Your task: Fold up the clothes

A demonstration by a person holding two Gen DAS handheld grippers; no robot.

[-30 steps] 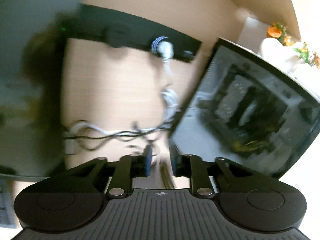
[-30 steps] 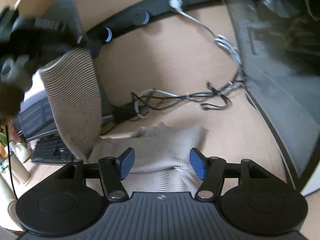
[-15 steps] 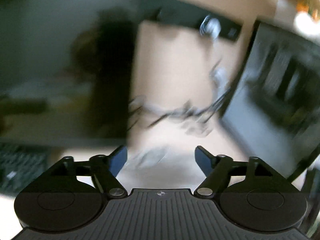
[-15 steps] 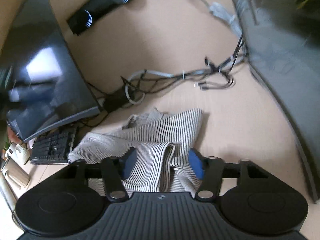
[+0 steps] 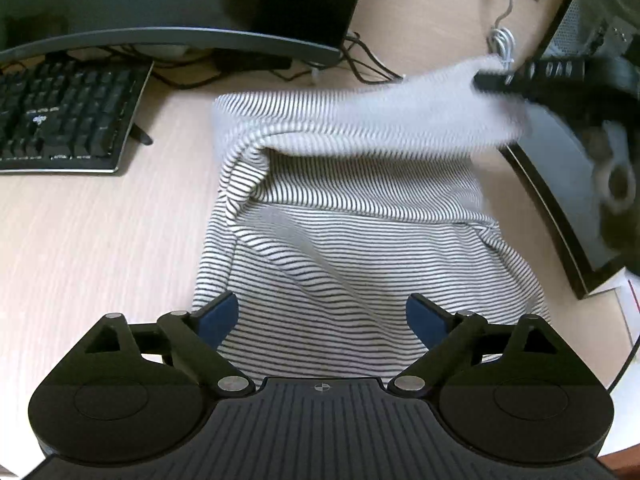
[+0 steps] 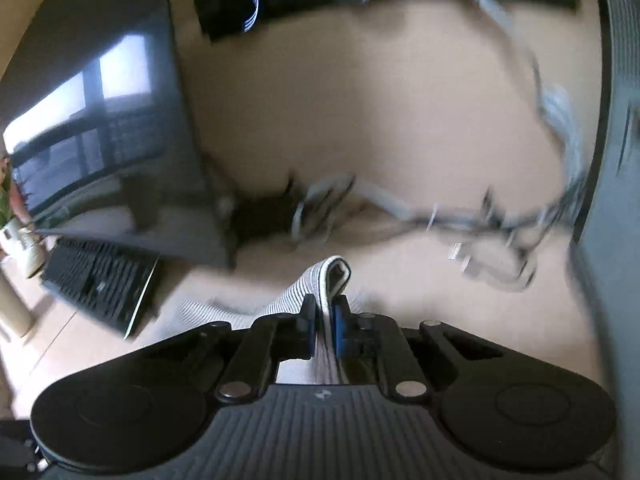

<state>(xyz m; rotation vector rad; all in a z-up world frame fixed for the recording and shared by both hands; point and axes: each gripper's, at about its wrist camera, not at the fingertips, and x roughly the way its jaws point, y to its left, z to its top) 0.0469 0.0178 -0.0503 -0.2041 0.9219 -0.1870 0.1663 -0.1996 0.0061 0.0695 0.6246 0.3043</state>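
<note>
My right gripper [image 6: 323,326] fingers have just clamped a fold of the black-and-white striped knit garment [image 5: 360,240], lying on the pale wooden tabletop [image 5: 100,240] right of the black keyboard [image 5: 64,116]; my left gripper [image 5: 322,314] fingers, just spread, hover empty over its near edge.

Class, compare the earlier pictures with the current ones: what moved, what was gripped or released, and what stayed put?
The right gripper has just closed on a fold of the striped garment, lifting it away from the desk. The left gripper let go, has just opened wide, and dropped over the garment's near edge, touching nothing. The keyboard, monitor and cables stayed put.
</note>
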